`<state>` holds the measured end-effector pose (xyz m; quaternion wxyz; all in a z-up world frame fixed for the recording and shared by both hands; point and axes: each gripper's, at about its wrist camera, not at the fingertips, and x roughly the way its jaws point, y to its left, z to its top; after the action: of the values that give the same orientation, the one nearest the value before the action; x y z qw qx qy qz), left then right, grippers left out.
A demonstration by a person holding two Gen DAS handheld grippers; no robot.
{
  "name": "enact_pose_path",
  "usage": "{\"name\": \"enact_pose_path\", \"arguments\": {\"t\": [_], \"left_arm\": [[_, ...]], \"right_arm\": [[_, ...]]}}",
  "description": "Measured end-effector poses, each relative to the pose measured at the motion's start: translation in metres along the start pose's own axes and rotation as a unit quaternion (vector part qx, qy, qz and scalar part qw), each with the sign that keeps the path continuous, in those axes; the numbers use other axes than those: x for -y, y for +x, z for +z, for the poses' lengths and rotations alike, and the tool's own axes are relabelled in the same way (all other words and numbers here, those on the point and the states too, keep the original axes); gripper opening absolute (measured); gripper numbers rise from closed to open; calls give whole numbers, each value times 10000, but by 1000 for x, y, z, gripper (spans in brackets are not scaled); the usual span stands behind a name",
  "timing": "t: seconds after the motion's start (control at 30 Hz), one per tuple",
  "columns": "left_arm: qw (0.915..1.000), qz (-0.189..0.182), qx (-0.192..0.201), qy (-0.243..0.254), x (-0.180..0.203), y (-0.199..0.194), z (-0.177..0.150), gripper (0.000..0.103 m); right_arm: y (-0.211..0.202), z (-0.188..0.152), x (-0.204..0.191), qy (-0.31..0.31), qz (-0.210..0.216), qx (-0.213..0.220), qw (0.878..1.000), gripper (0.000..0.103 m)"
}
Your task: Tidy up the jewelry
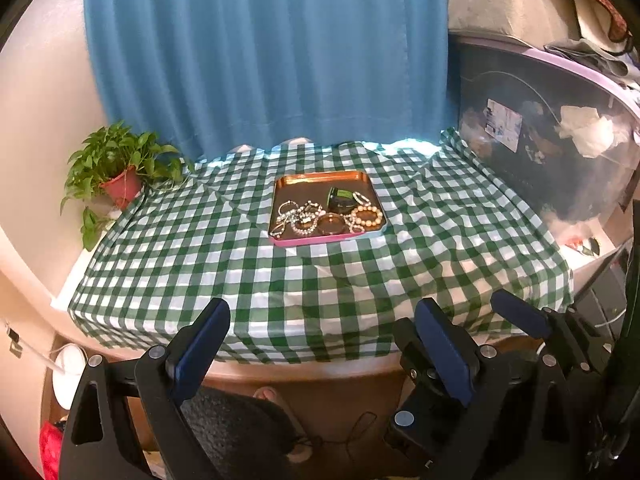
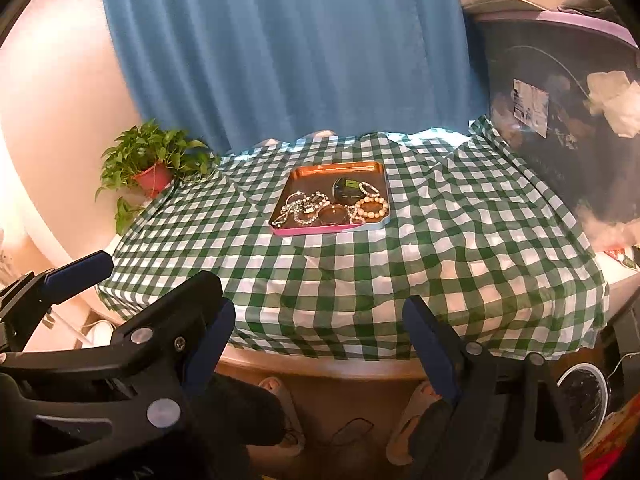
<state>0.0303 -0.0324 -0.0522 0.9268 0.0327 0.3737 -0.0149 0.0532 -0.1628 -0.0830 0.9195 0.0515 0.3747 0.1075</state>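
Lived-in home room: blue curtain [image 1: 264, 48], potted plant [image 1: 116, 168], gingham-clothed table [image 1: 320, 272], stuffed storage bin [image 1: 552, 140].

The left black two-finger gripper with dark blue pads [image 1: 322, 326] was held low with its jaws spread wide and nothing between them. The right black two-finger gripper with dark blue pads [image 2: 316, 322] sat just beside it at about the same height, jaws likewise wide apart and empty. Bare feet in sandals [image 2: 412, 416], probably the person's own, showed below.
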Motion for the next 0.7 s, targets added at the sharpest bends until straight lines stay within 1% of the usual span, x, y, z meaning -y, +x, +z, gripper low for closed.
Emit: {"name": "enact_pose_path", "arguments": {"t": [0.7], "left_arm": [[10000,15,3,-19,-6,-2,-4,95]], "right_arm": [[0,-4,-7,11,-25,-23,10000,84]]}}
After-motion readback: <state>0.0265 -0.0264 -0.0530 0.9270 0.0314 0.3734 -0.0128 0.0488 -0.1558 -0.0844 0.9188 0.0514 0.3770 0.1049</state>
